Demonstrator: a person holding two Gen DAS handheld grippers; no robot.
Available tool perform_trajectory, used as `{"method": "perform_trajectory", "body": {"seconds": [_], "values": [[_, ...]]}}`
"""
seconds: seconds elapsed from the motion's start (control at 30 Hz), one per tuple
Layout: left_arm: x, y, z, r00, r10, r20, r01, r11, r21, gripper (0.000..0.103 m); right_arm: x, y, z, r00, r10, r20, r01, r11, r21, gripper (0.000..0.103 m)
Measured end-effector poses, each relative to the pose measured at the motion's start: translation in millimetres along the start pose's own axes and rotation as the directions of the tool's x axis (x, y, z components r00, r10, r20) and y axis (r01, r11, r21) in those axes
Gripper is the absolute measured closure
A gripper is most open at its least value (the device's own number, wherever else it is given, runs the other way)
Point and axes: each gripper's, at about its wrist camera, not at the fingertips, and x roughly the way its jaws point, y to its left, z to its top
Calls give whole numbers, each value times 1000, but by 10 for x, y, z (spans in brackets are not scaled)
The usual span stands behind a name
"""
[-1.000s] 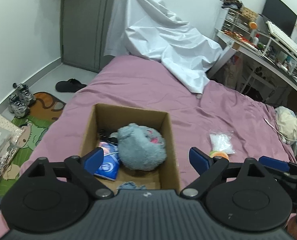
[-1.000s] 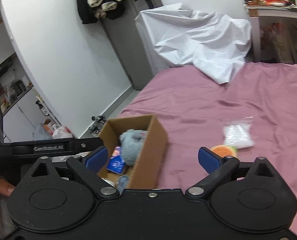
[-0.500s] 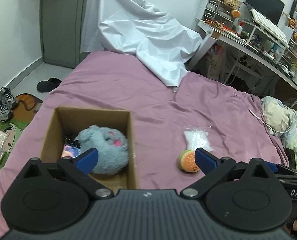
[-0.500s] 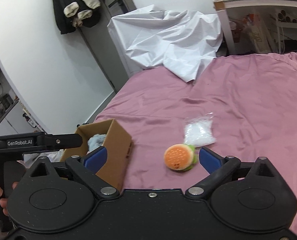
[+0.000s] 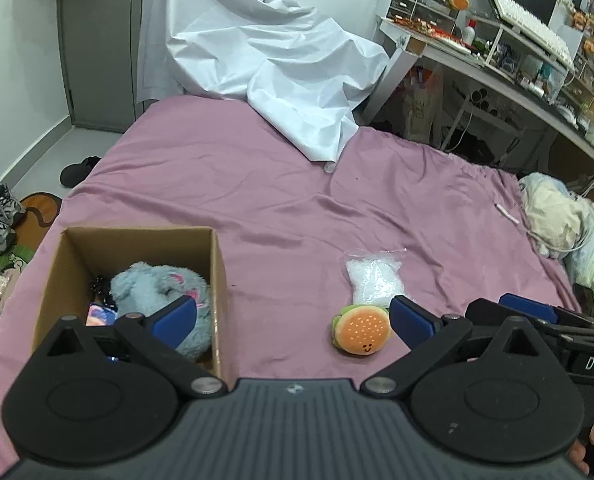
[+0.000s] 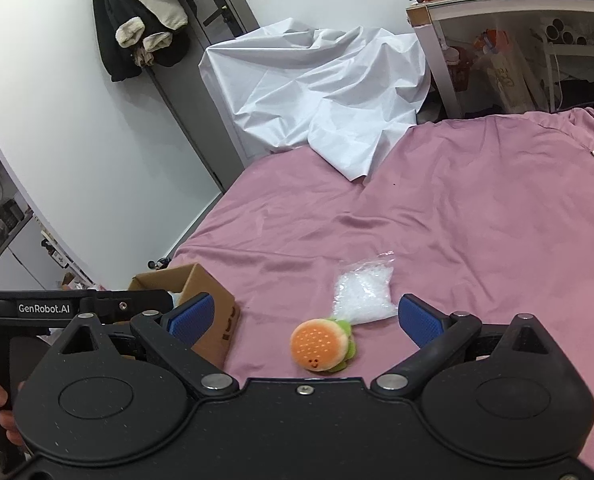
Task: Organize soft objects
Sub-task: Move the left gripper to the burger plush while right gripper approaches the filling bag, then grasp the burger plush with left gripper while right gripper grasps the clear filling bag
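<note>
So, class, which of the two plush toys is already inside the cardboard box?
The grey plush toy: it sits inside the box, while the burger plush lies out on the pink bedsheet.

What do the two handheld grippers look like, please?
Both the left gripper and the right gripper are black, with two round discs, silver pivot screws and blue ribbed finger pads. White lettering reads "GenRobot.AI" and "DAS" on their sides.

Black grippers, blue-padded fingers point(image 5: 175, 315), silver screws, "GenRobot.AI" and "DAS" lettering
</note>
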Motion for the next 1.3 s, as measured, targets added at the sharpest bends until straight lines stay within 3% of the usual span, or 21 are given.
{"method": "perform_trajectory", "body": {"seconds": [0.27, 0.43, 0.63, 1.07, 1.2, 1.27, 1.3], "values": [[221, -156, 56, 1000, -20, -17, 20, 1000, 16, 2, 152, -312, -61, 1000, -10, -11, 11, 998, 67, 10], [410, -273, 54, 998, -35, -52, 36, 999, 23, 4, 280, -513, -100, 999, -29, -34, 32, 993, 116, 31], [720, -409, -21, 992, -20, -124, 26, 998, 48, 4, 393, -683, -131, 998, -16, -55, 24, 986, 164, 41], [1198, -607, -140, 976, -14, -219, 26, 998, 54, 7, 495, -953, -183, 997, 22, -77, -2, 969, 247, 41], [1304, -634, -190, 972, -7, -236, 25, 997, 70, 14, 548, -954, -180, 996, 46, -82, -24, 970, 243, 40], [1368, -619, -210, 967, -4, -256, 18, 998, 55, 23, 582, -940, -176, 995, 57, -88, -35, 972, 232, 40], [1396, -606, -216, 965, -6, -264, 18, 999, 46, 33, 597, -938, -177, 994, 60, -90, -37, 973, 229, 40]]}}
